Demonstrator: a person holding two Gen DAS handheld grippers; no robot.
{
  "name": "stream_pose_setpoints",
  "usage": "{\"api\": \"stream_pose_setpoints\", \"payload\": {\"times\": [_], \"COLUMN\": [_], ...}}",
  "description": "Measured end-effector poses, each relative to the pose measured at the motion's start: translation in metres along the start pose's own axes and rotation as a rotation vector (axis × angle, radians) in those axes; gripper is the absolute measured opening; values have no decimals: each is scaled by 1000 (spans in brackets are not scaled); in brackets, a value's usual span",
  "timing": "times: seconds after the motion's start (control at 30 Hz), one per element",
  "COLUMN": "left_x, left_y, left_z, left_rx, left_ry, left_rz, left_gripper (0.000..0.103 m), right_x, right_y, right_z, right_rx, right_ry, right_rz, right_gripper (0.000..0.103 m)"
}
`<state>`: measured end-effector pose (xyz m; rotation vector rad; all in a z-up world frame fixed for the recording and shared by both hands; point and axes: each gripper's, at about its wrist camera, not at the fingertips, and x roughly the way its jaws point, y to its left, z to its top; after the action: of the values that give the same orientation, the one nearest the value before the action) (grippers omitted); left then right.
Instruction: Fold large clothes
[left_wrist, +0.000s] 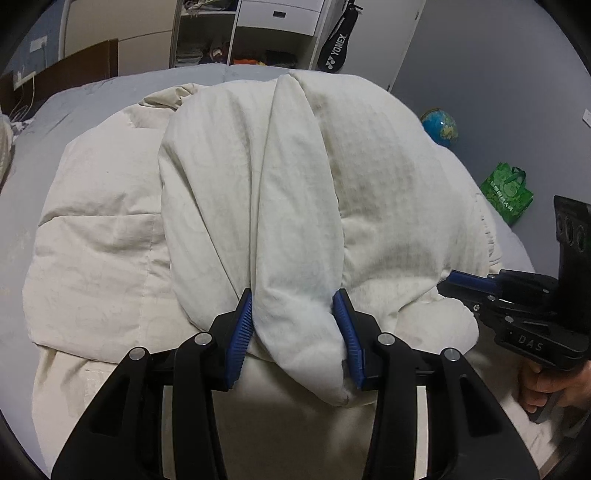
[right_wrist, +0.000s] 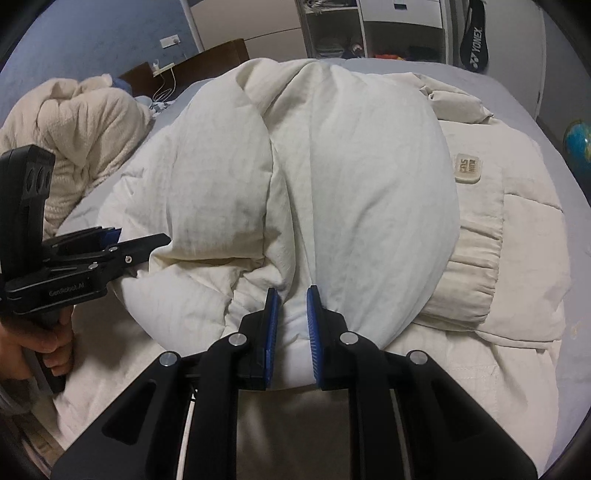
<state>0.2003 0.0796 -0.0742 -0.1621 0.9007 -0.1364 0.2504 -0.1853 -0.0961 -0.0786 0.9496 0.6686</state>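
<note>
Both tools clamped on cloth, side by side at the near edge. Left tool (left_wrist: 299, 332), blue ribbed pads set fairly wide apart, pinching a thick rolled fold of the cream-white padded quilted coat (left_wrist: 280, 177). Right tool (right_wrist: 291, 332), pads drawn in narrow, biting a thinner gathered pleat of the same garment's near edge. Right tool also visible from the left wrist, low on the right, gripped by a hand (left_wrist: 550, 380).

Coat spread over a grey-sheeted bed (left_wrist: 110, 85), bulk puffed up in a dome between the tools and the far side. Probably gripped at two points along one edge so the panel travels as a flat sheet rather than bunching; different jaw widths judged to follow the different thickness of wadding caught in each.

Long axis running from the near edge away toward the shelving at the back. Folded sleeve with a ribbed cuff (right_wrist: 476, 236) lying flat on the right side, near a rectangular beige rubber badge (right_wrist: 467, 168). Collar end seemingly at the far side, though too crumpled to be sure.

Fluffy beige blanket heap (right_wrist: 81, 125) well apart at far left. Blue globe (left_wrist: 439, 127) and green patterned paper bag (left_wrist: 508, 192) on the floor beyond the bed edge.

Fold judged partway: lifted layer doubled over the body, not yet pressed flat.
</note>
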Motion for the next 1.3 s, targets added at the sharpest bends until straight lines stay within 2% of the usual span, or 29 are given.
{"api": "stream_pose_setpoints", "payload": {"times": [0.13, 0.33, 0.4, 0.47, 0.53, 0.6, 0.63, 0.67, 0.7, 0.73, 0.77, 0.8, 0.83, 0.9, 1.03, 1.2, 1.23, 1.3], "left_x": [3, -15, -22, -26, -29, -31, -31, -32, -32, -33, -33, -34, -35, -36, -41, -34, -34, -31], "left_y": [-3, 3, 3, 2, 1, 1, 0, 1, 2, 2, 2, 1, -1, -10, -13, -7, -4, -3], "left_z": [-4, -11, -16, -19, -21, -23, -21, -21, -21, -22, -23, -24, -25, -26, -29, -41, -43, -45], "left_rx": [-1, -59, -64, -63, -69, -79, -82, -85, -87, -86, -83, -76, -67, -46, -85, -119, -125, -129], "left_ry": [-10, -17, -13, -11, -1, 5, 7, 7, 8, 12, 17, 22, 24, 16, -3, 16, 17, 27], "left_rz": [10, -47, -59, -66, -71, -75, -76, -81, -87, -99, -115, -139, -148, -153, -186, -203, -207, -190], "left_gripper": [42, 45, 47, 47, 48, 48, 48, 48, 48, 48, 41, 29, 26, 20, 19, 19, 19, 27], "right_x": [2, -24, -38, -48, -52, -44, -39, -35, -31, -27, -25, -26, -30, -39, -57, -43, -41, -42], "right_y": [4, 1, -7, -11, -17, -12, -8, -1, 4, 10, 14, 19, 24, 28, 36, 32, 33, 30], "right_z": [-4, 5, 7, 12, 19, 23, 21, 19, 14, 7, 1, -5, -10, -16, -28, -40, -41, -42], "right_rx": [-14, 25, 67, 111, 173, 191, 175, 156, 128, 104, 91, 73, 50, 44, 13, 31, 32, 37], "right_ry": [-19, -48, -80, -112, -112, -52, -19, 0, 15, 32, 44, 33, 11, -22, -78, -35, -34, -35], "right_rz": [-16, 29, 64, 104, 183, 213, 209, 194, 174, 168, 164, 156, 153, 149, 114, 97, 96, 93], "right_gripper": [13, 17, 24, 47, 55, 55, 55, 49, 37, 21, 15, 13, 10, 8, 6, 6, 6, 6]}}
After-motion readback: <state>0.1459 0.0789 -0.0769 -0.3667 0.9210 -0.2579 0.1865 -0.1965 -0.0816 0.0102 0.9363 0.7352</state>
